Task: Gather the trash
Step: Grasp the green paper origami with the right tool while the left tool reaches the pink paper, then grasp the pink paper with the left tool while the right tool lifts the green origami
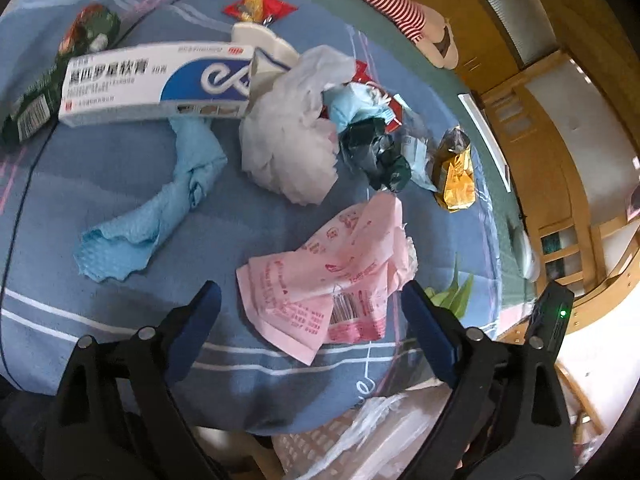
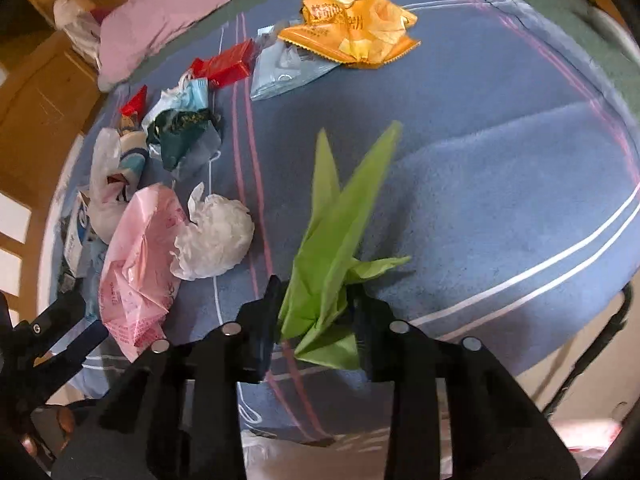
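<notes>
From the left wrist, my left tool (image 1: 312,300) hangs wide open over the blue bedspread (image 1: 100,184), its fingers either side of the pink wrapper (image 1: 332,276) without touching it; a white tissue wad (image 1: 292,136), blue paper (image 1: 160,216) and a white box (image 1: 156,84) lie beyond. From the right wrist, my right tool (image 2: 316,308) is clamped on the green paper (image 2: 340,220), with an orange wrapper (image 2: 352,28) far off

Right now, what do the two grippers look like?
Both are matte black plastic with round silver pins on the finger arms. The left gripper has dark blue pads. Seen from it, the right gripper shows a lit green LED.
</notes>
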